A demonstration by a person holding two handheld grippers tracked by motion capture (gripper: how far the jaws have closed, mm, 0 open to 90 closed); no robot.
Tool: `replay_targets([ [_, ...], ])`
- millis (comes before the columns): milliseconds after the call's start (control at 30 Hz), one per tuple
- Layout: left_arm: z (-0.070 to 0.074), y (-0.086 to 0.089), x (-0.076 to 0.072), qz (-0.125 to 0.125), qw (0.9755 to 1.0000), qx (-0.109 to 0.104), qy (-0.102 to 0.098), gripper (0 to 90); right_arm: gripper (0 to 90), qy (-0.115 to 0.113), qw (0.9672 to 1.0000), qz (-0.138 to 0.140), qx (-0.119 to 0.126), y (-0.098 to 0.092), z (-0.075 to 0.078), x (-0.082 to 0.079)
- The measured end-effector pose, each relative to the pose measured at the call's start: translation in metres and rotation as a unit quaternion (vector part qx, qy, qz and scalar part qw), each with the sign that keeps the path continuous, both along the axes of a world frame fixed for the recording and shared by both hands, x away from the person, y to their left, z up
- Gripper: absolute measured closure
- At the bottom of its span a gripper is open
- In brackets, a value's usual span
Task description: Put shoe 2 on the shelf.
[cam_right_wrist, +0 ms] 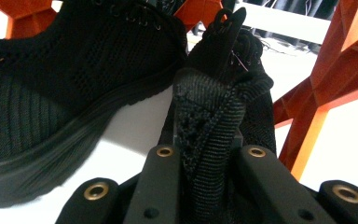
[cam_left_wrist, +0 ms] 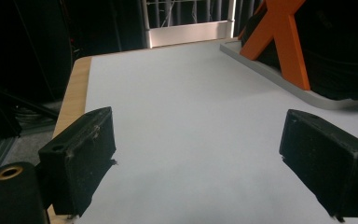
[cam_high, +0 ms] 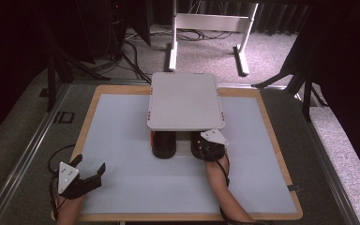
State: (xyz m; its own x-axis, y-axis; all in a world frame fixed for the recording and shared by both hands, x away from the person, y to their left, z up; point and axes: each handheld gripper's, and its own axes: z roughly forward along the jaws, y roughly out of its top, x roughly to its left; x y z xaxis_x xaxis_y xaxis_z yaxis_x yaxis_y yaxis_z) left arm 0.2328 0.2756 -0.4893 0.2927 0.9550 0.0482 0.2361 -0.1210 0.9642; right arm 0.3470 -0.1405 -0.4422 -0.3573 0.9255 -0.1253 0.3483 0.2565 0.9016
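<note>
1. The right gripper (cam_right_wrist: 205, 158) had its jaws clenched on the heel collar of a black knit shoe (cam_right_wrist: 223, 93); in the right gripper view the woven fabric was pinched between the two black jaws and the shoe rose away from them, its tongue and laces uppermost.
2. Just beside that held shoe lay a second black shoe (cam_right_wrist: 70, 79), its ribbed sole edge resting on the white base of the rack.
3. Both shoes sat under the grey top shelf (cam_high: 186, 101) of a small shoe rack; in the high view the second shoe (cam_high: 164, 144) showed as a dark shape under the shelf's near edge, and the right gripper (cam_high: 209, 145) reached in at the shelf's near right corner, its grey three-cornered plate on top.
4. Orange cross-braced side frames (cam_right_wrist: 326, 93) of the rack stood close on either side of the held shoe.
5. The left gripper (cam_left_wrist: 205, 158) had its jaws released, standing wide apart with nothing between them, over the pale blue surface (cam_left_wrist: 182, 116).
6. In the high view the left gripper (cam_high: 90, 173) was well apart from the rack, toward the near left corner of the surface, with a forearm behind it.
7. The rack stood at the far middle of the surface.
</note>
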Motion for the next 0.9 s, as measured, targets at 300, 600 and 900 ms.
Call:
replay_targets([
  [300,0.0,0.0,0.0,0.0,1.0,0.001,0.0,10.6,77.7,-0.003,0.9999,0.007,0.011,-0.001,0.0,0.002],
  [600,0.0,0.0,0.0,0.0,1.0,0.001,-0.001,10.6,41.0,0.013,0.9986,0.028,0.043,-0.019,0.01,-0.001],
  [900,0.0,0.0,0.0,0.001,1.0,0.001,0.0,10.6,17.9,-0.02,0.9942,0.082,0.067,-0.046,0.031,-0.027],
])
